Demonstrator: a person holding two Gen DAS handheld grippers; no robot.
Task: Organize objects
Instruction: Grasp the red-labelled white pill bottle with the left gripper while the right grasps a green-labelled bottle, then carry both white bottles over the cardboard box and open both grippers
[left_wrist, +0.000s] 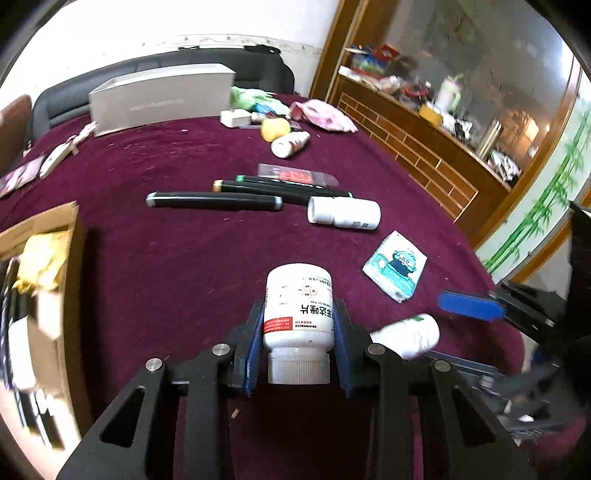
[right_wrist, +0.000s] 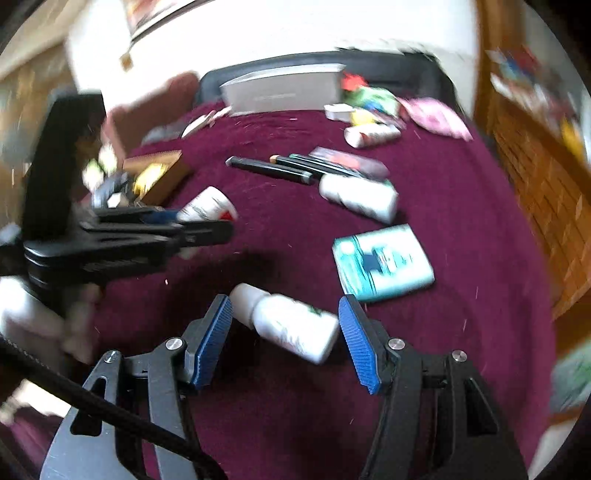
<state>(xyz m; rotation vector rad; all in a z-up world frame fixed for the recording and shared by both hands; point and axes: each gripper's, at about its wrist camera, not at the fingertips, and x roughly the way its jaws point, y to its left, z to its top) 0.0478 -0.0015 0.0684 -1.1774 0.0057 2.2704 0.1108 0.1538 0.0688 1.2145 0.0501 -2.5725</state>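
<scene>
Nearest in left wrist view, a white pill bottle is clamped by the left gripper, jaws narrowed onto its sides, blue pads pressed on the label w/ red band; ribbed cap is turned toward the camera, base away. It is carried clear of the maroon worktop. Judged light, rigid plastic, smooth & a bit slippery; best held across the body mid-label, as now, not by the cap.

In right wrist view, the right gripper is held about half open, jaws either side of a second white bottle lying on its side, cap toward the left pad; pads are not seen touching it, though blur makes this hard to tell. Same handling is expected: light, prone to roll, so a grip across the body is advised.

Just beyond, a teal tissue pack is seen: soft, crushable. Further out, a third white bottle lies by three dark markers. At left, a cardboard box w/ items inside is judged the likely destination. Far off, a grey box & a small bottle lie at the worktop's back edge.
</scene>
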